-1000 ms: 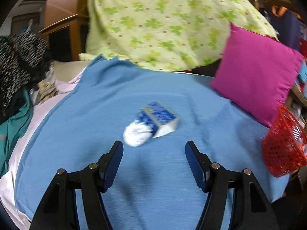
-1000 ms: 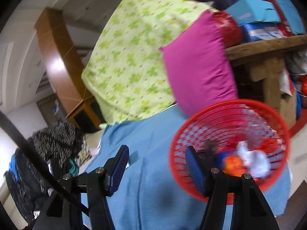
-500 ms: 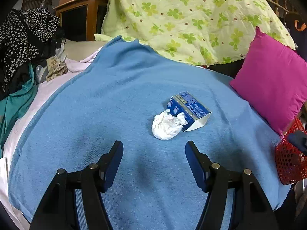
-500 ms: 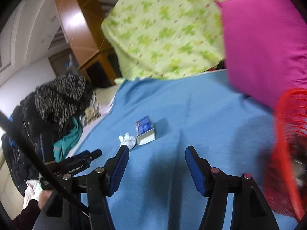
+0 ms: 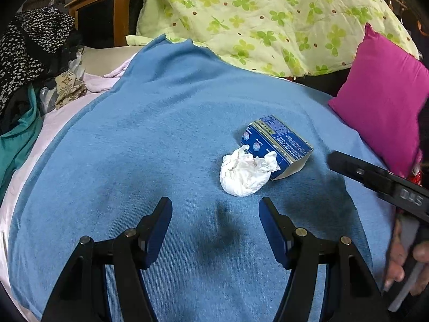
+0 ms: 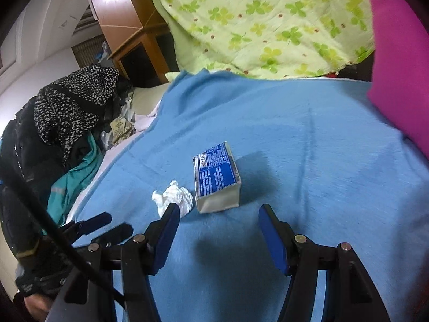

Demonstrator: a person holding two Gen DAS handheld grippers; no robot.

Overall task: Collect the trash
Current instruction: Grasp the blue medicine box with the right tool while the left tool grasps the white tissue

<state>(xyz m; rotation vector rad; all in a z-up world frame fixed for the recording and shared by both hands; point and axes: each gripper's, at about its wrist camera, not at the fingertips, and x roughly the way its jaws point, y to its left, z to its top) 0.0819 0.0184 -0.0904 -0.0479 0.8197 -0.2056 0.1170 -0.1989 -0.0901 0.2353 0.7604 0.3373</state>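
Note:
A crumpled white tissue lies on the blue blanket, touching a blue and white carton lying on its side. My left gripper is open and empty, just short of the tissue. In the right wrist view the carton lies just ahead of my open, empty right gripper, with the tissue by its left finger. The red basket is out of view.
A magenta pillow leans at the right. A green clover quilt is draped behind. A pile of dark clothes lies at the left. The right gripper's body enters the left wrist view from the right.
My right gripper has swung from the red basket over to the carton and tissue. My left gripper has come closer to the tissue. Both stay open.

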